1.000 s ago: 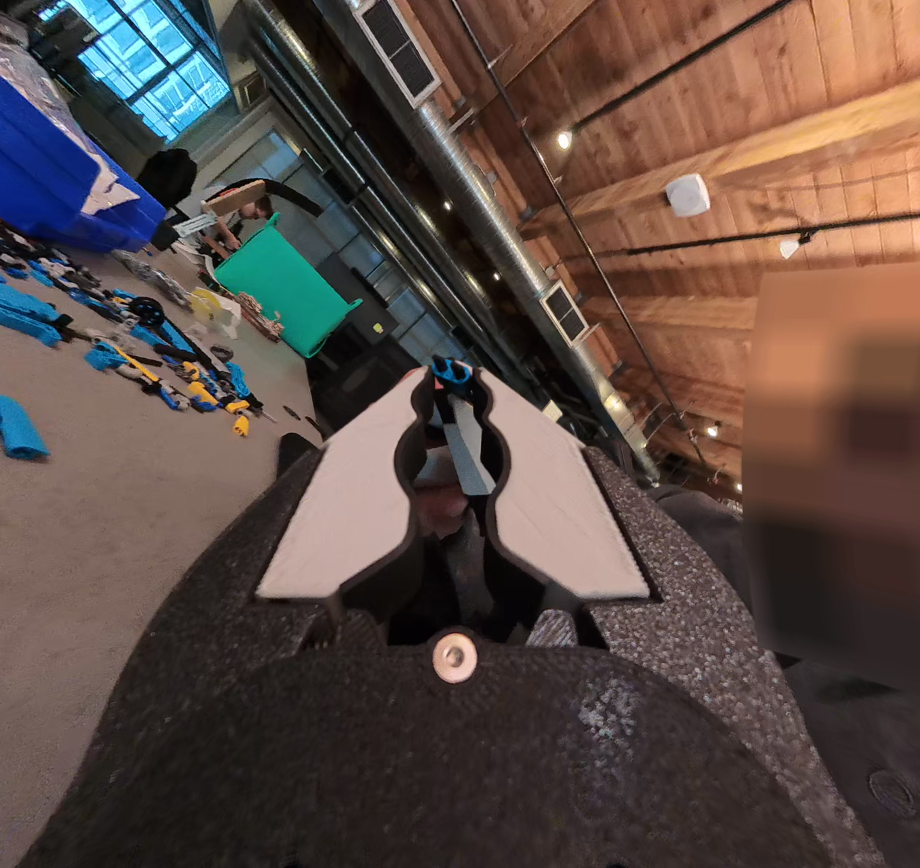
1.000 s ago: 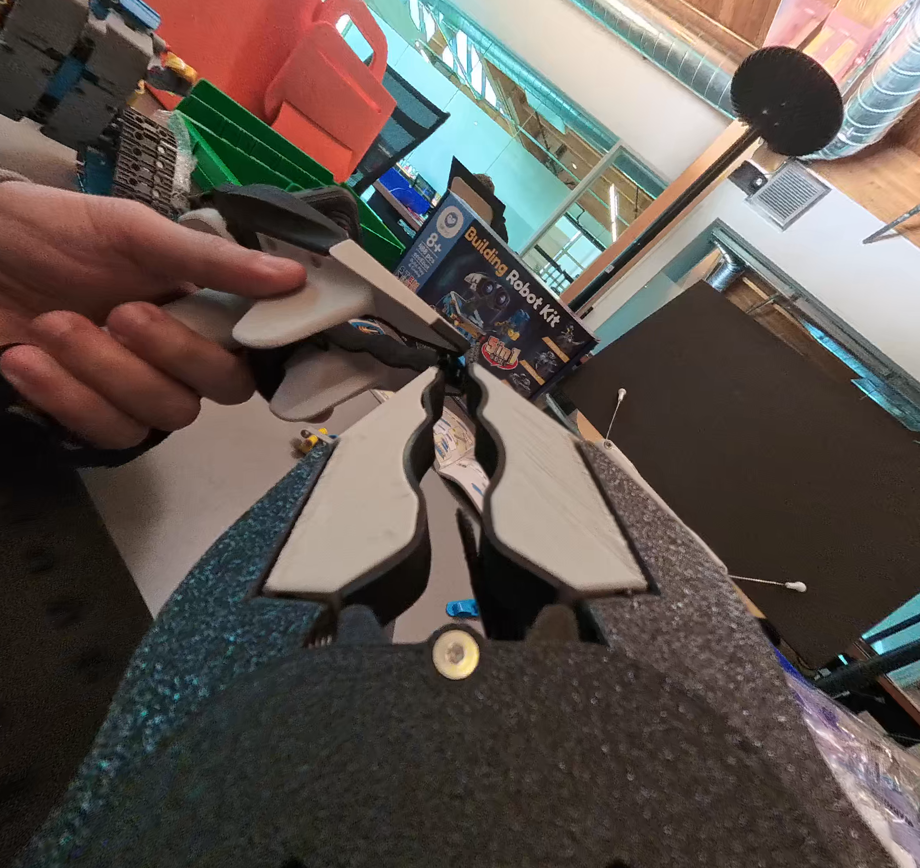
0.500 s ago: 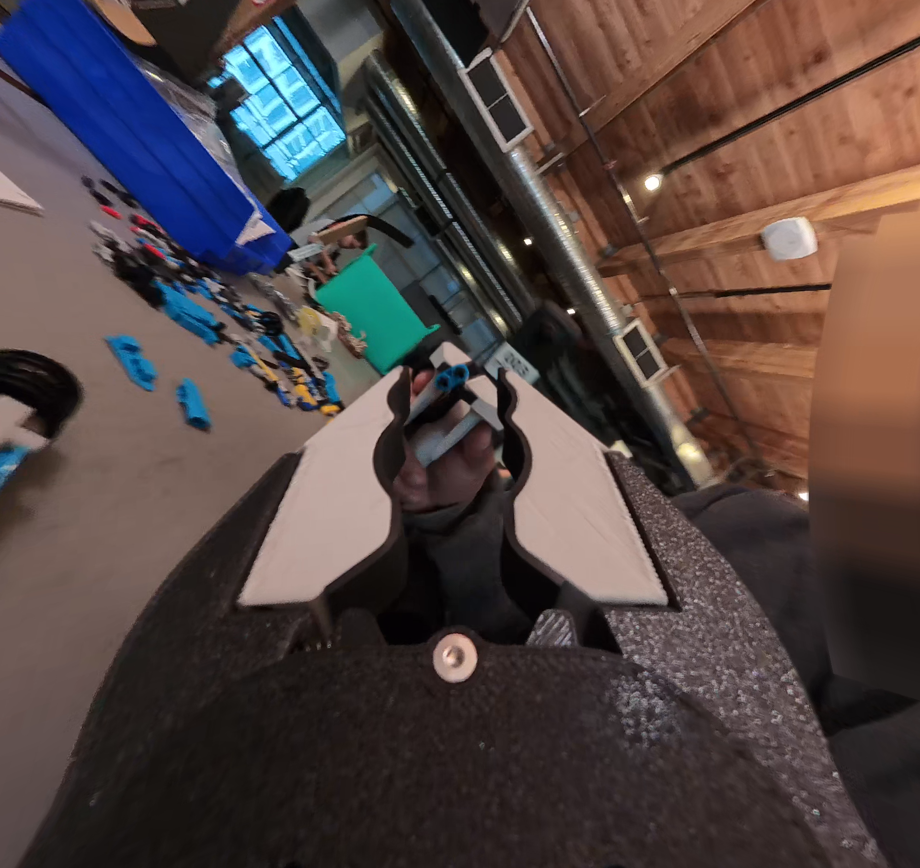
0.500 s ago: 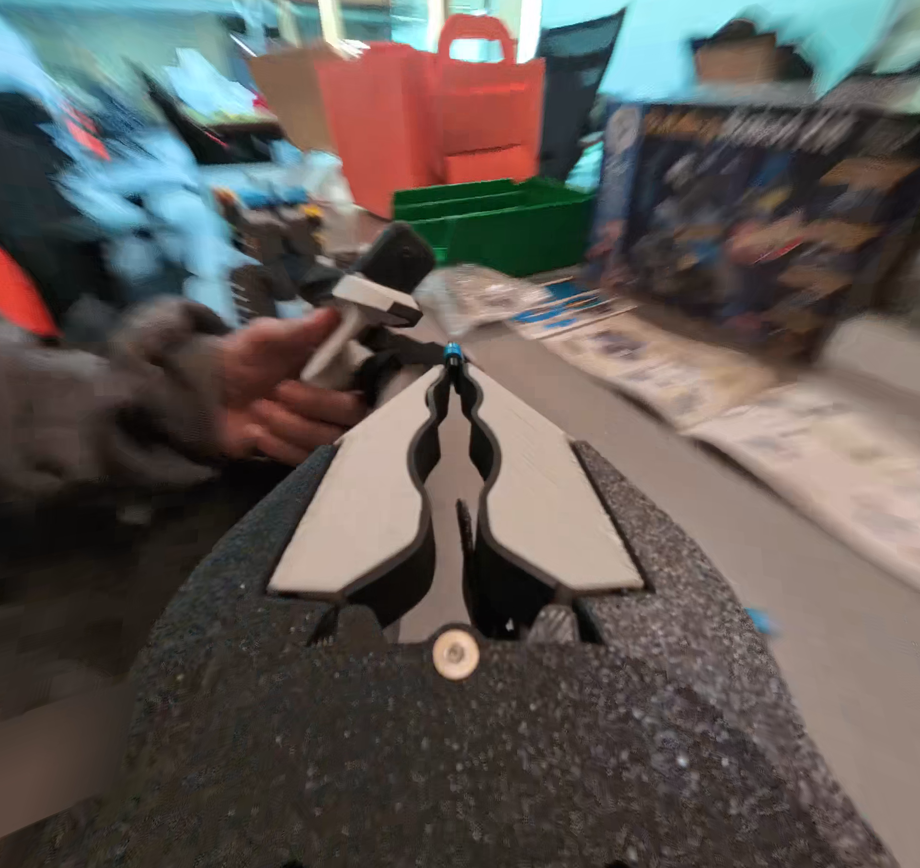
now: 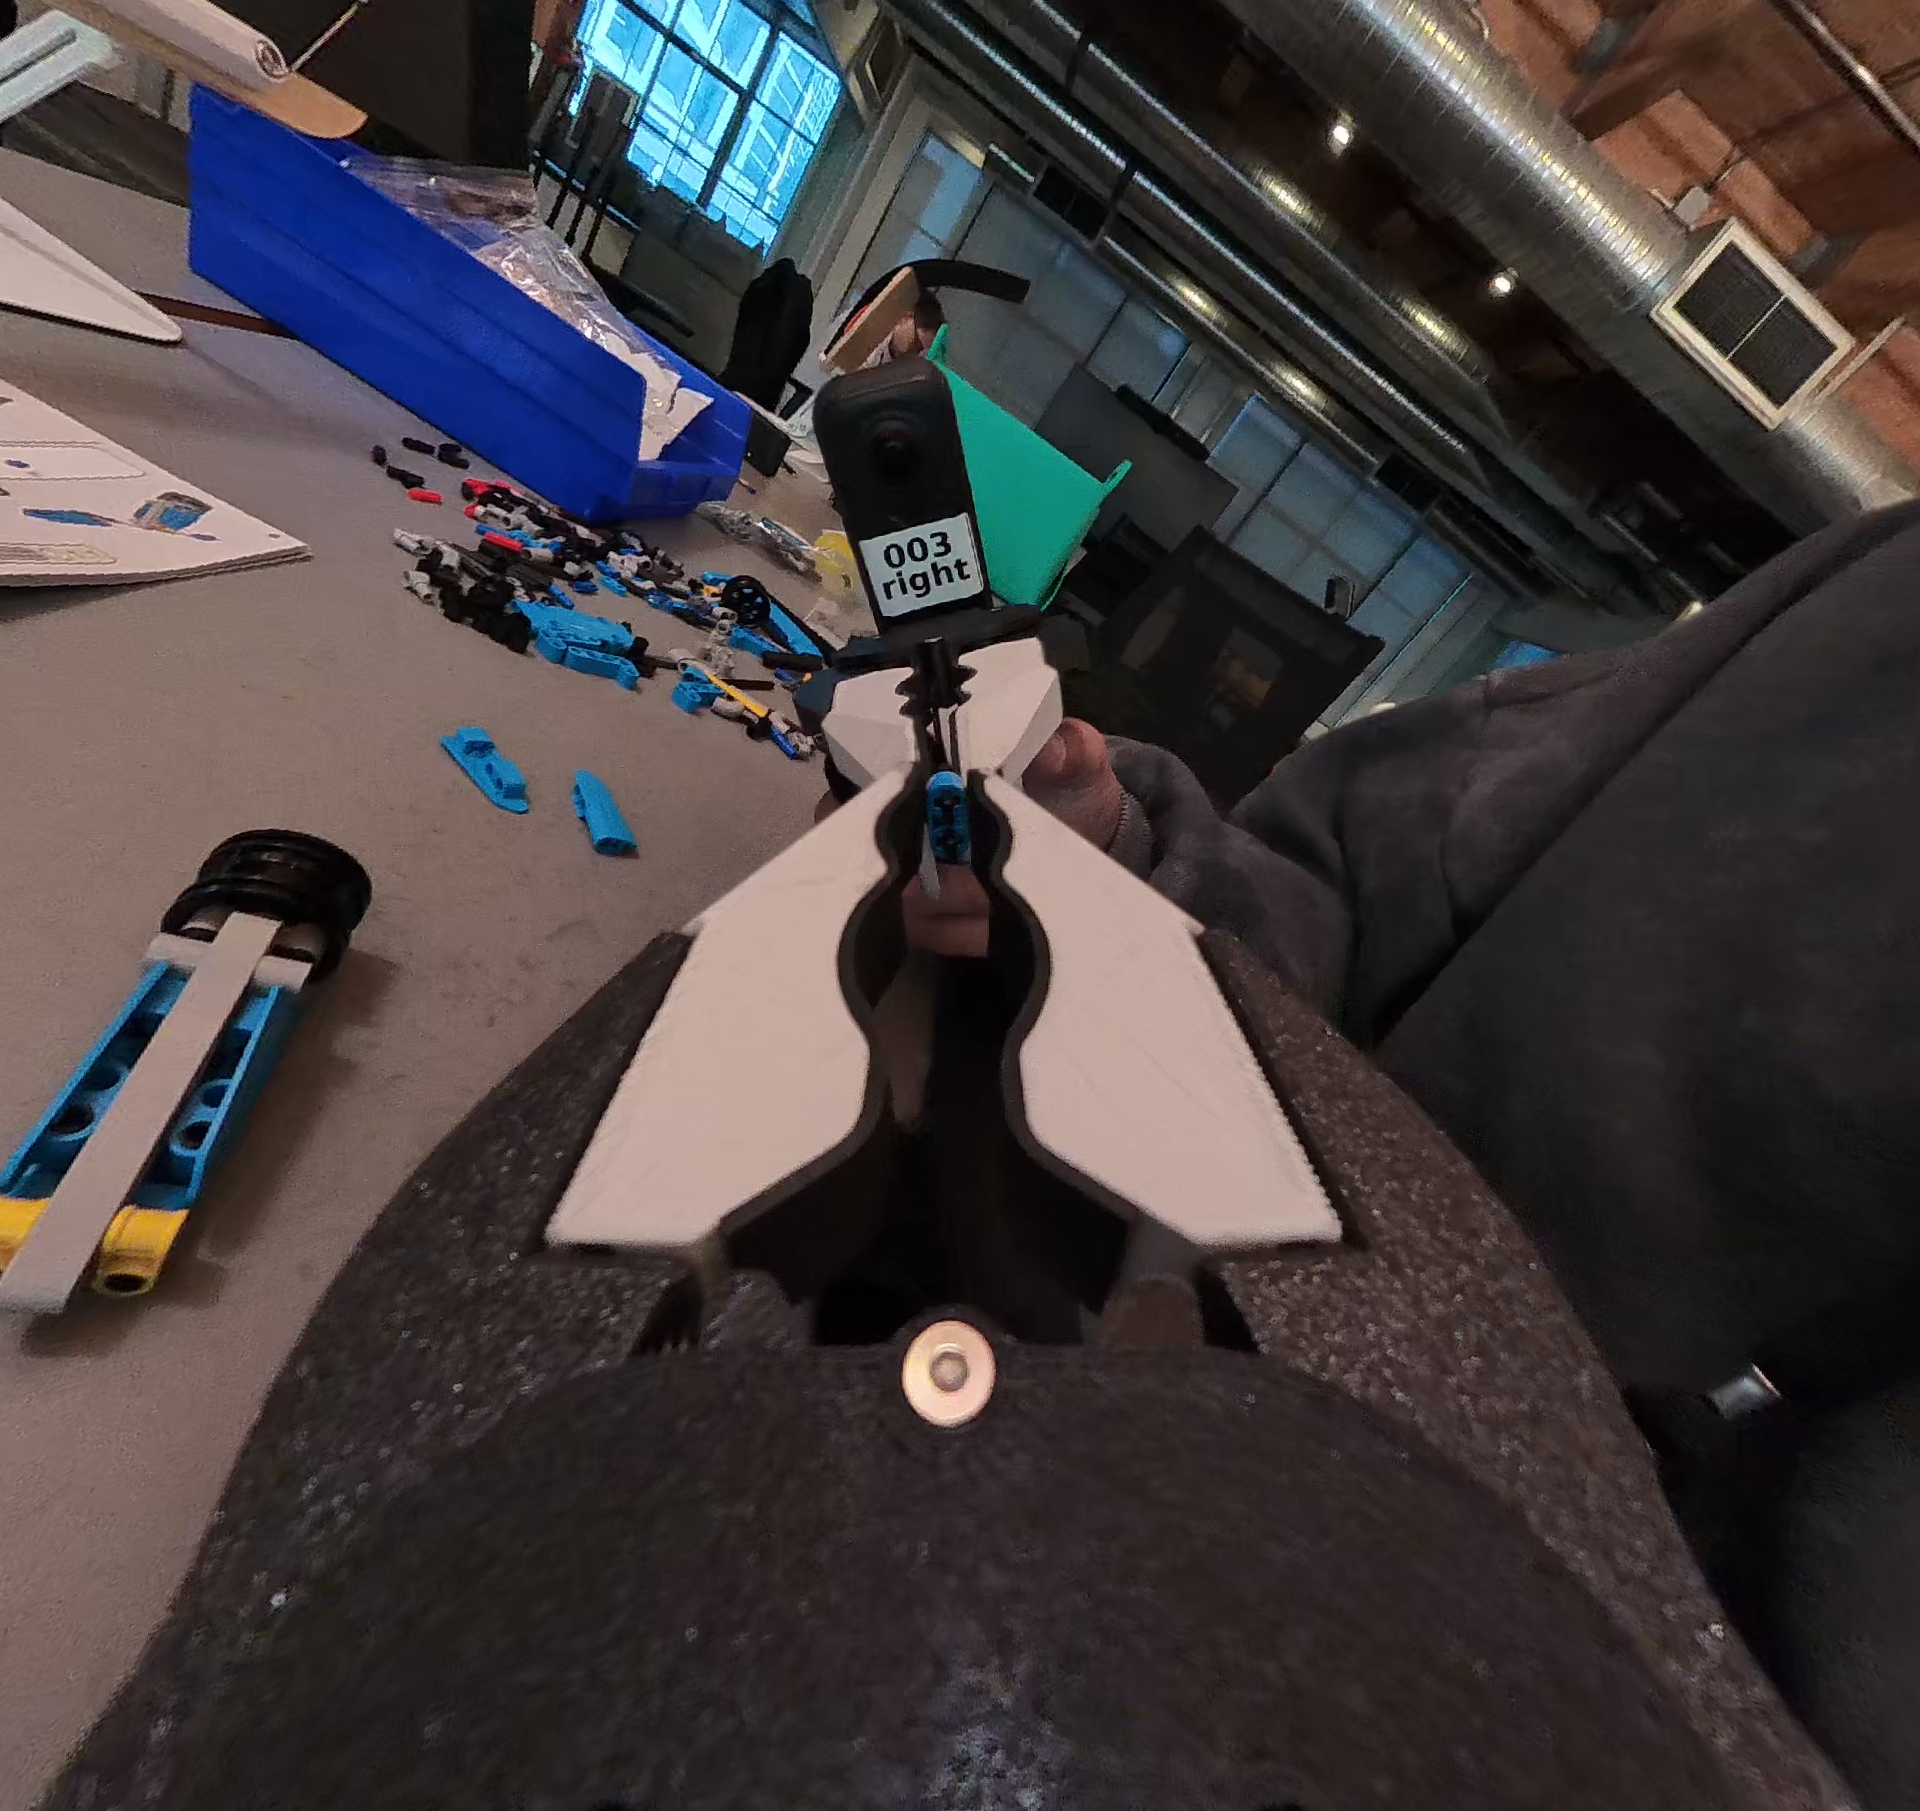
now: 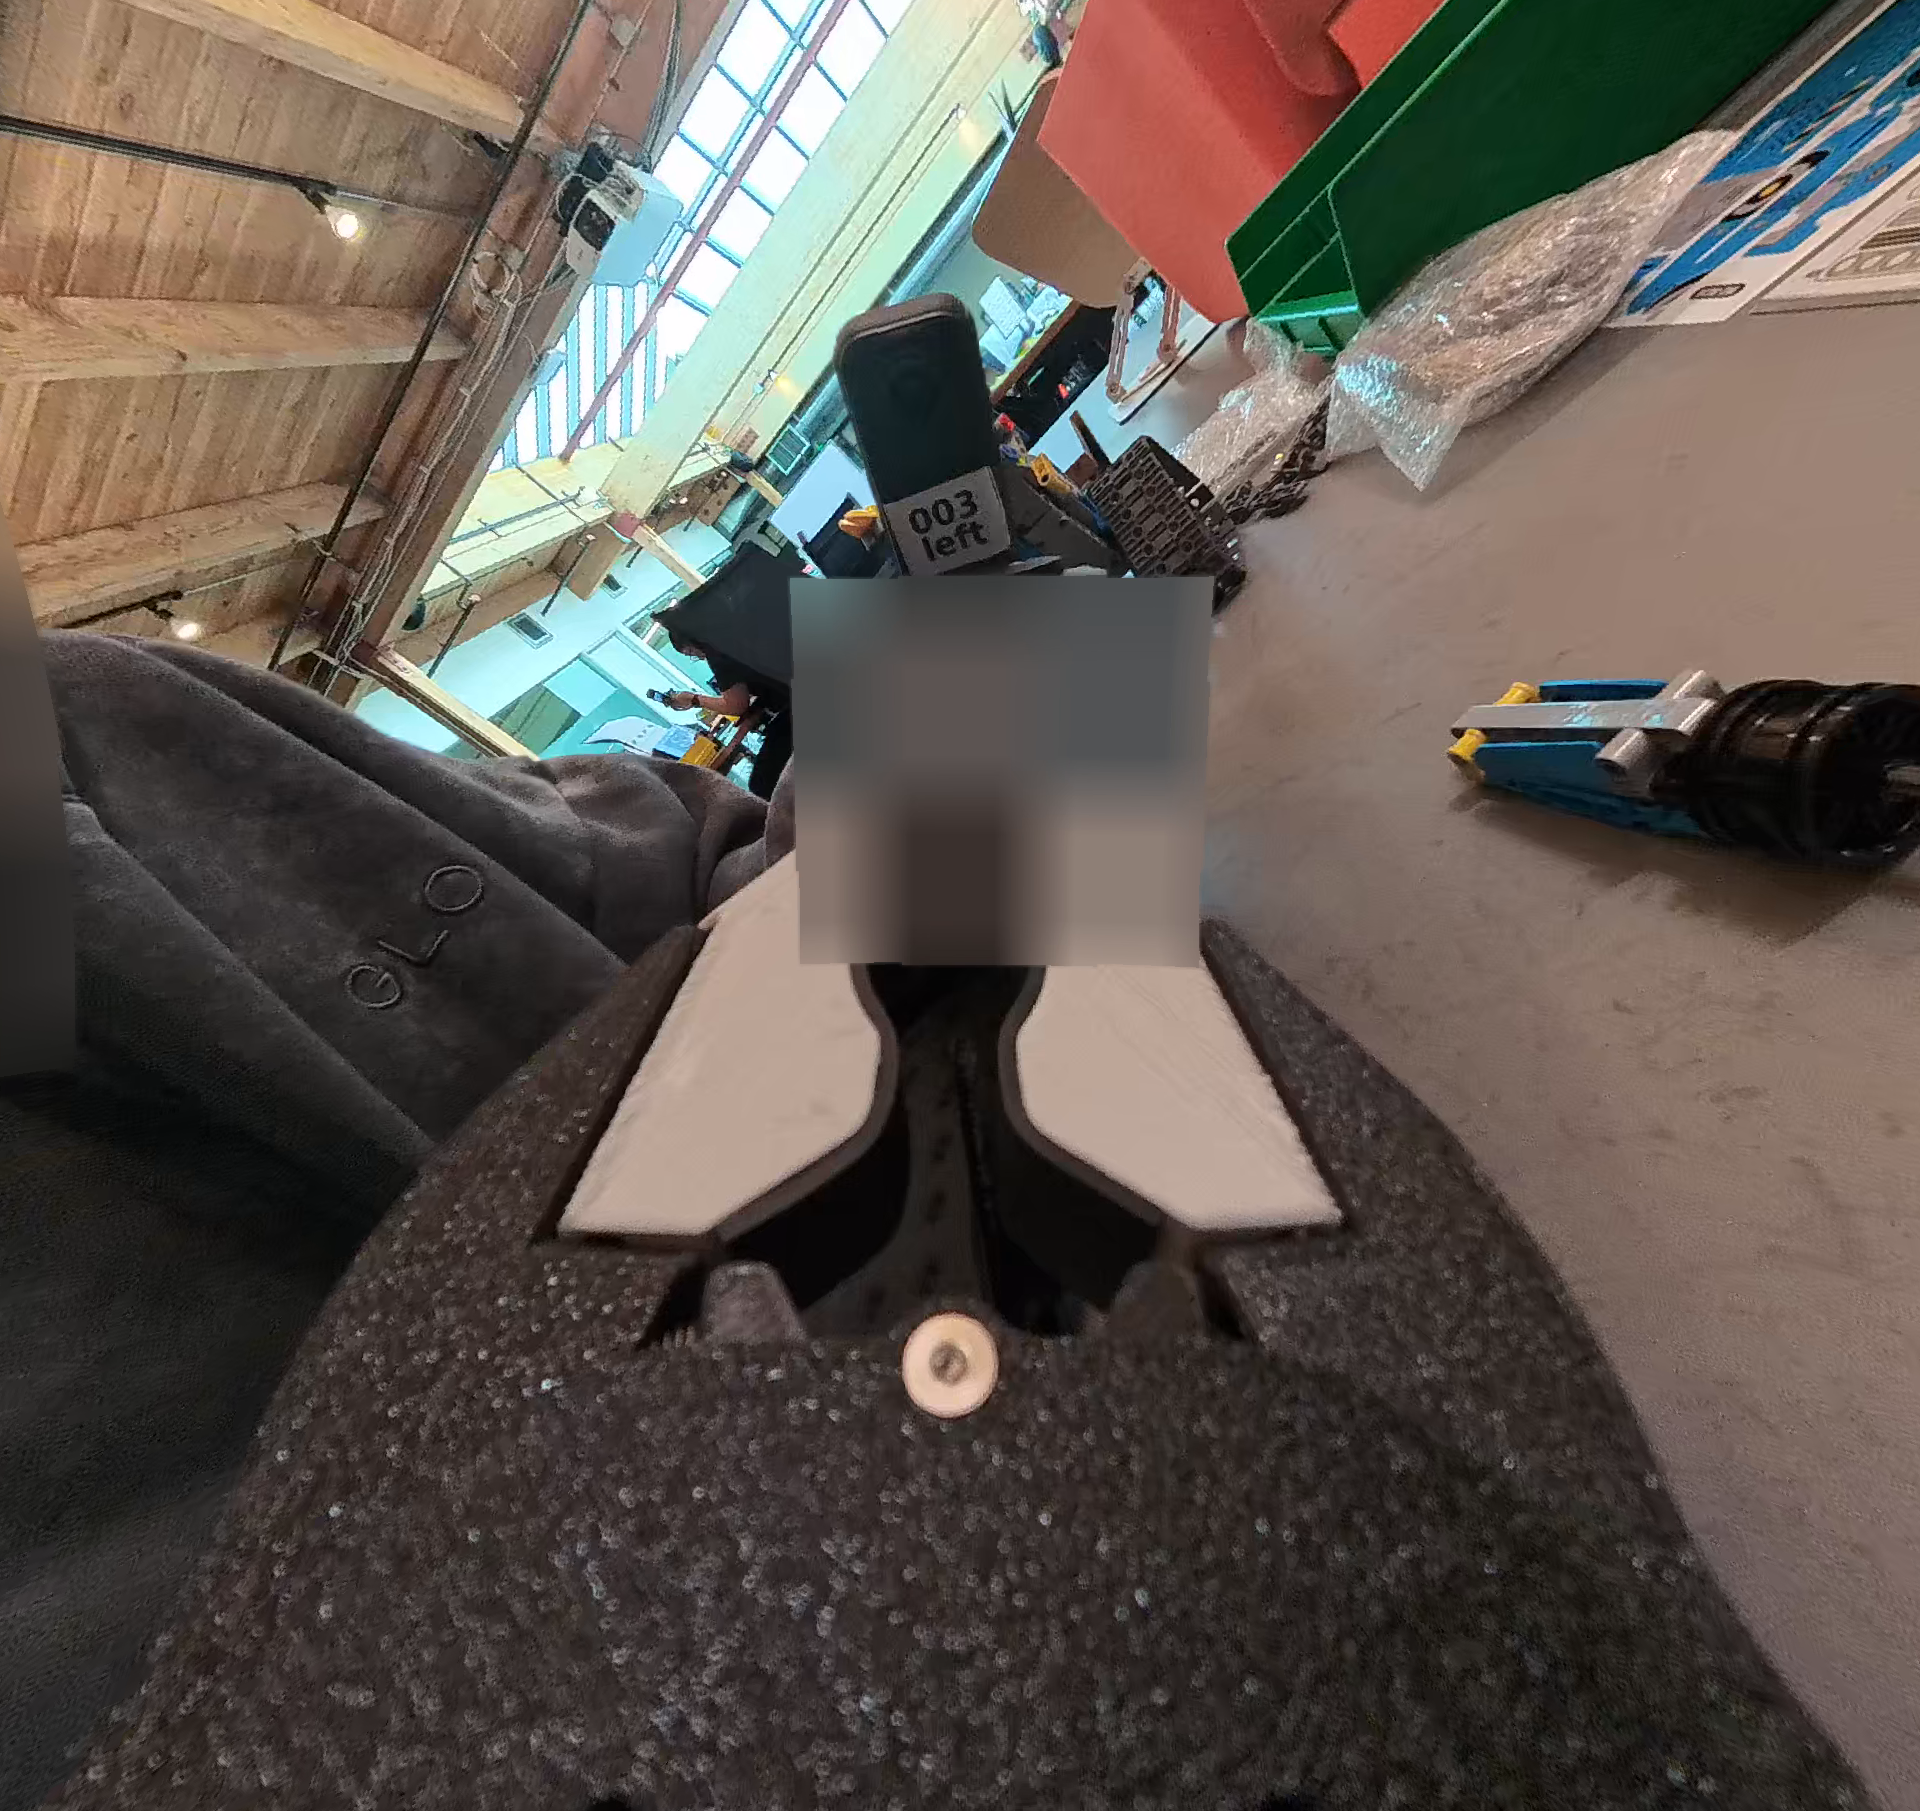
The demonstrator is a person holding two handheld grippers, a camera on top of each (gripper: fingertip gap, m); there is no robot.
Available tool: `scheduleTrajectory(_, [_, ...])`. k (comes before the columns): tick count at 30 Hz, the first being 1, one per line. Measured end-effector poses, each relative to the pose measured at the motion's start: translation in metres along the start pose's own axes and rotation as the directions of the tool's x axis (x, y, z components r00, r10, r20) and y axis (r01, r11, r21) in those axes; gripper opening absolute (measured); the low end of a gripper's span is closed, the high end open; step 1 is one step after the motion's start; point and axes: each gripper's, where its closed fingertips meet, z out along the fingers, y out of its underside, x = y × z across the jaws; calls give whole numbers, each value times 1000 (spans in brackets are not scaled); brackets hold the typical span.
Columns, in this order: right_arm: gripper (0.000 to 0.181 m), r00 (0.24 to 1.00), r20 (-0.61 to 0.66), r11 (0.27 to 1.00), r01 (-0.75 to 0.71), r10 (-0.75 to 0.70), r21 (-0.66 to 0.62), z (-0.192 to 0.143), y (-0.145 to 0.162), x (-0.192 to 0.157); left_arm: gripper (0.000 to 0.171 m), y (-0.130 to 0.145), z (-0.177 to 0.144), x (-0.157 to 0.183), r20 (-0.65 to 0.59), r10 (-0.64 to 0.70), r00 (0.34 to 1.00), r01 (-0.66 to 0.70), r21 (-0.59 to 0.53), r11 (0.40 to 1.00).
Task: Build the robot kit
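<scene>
A wheeled assembly (image 5: 208, 1034) of blue beams, a grey strip and a black tyre lies flat on the grey table (image 5: 312, 826). It is the thing to steer by. Beyond it and a little to its right, two loose blue parts (image 5: 540, 790) lie alone. Farther off the same way a scatter of small black, blue and grey pieces (image 5: 582, 598) spreads before a blue bin (image 5: 436, 327). Well to the right of the assembly and lifted clear of the table, the left gripper (image 5: 943, 795) has its fingers (image 5: 769, 1013) drawn almost together. Their tips pinch a small blue connector (image 5: 945, 814), held upright, with a pale sliver hanging just under it. Directly past the connector, farther still from the assembly, the right gripper (image 5: 940, 722) faces back nose to nose, a black camera (image 5: 899, 468) standing on top of it. Its white fingers (image 5: 878, 722) stand close together with only a dark slit between. Whether they too grip the connector I cannot tell, since a mosaic patch covers the tips in the right wrist view. A hand (image 5: 1070, 753) in a dark sleeve (image 5: 1351, 826) wraps the right gripper at the far right.
</scene>
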Motion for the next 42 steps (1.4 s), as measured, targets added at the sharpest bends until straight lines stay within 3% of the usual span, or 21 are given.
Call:
scheduleTrajectory(19, [1, 997, 80, 998, 17, -12, -57, -1, 12, -11, 6, 16, -3, 15, -125, -12, 992, -1, -105, 994])
scheduleTrajectory(27, [0, 999, 42, 995, 34, -30, -98, -4, 21, -6, 5, 25, -1, 11, -88, 7, 996, -22, -161, 987])
scheduleTrajectory(37, [1, 999, -11, 994, 40, -42, -100, -5, 21, 2, 6, 25, 0, 4, -31, 31, 999, -36, -164, 986])
scheduleTrajectory(42, [15, 994, -33, 989, 105, -109, -102, -12, 17, 1, 5, 17, -5, 9, -75, 2, 997, -11, -117, 993])
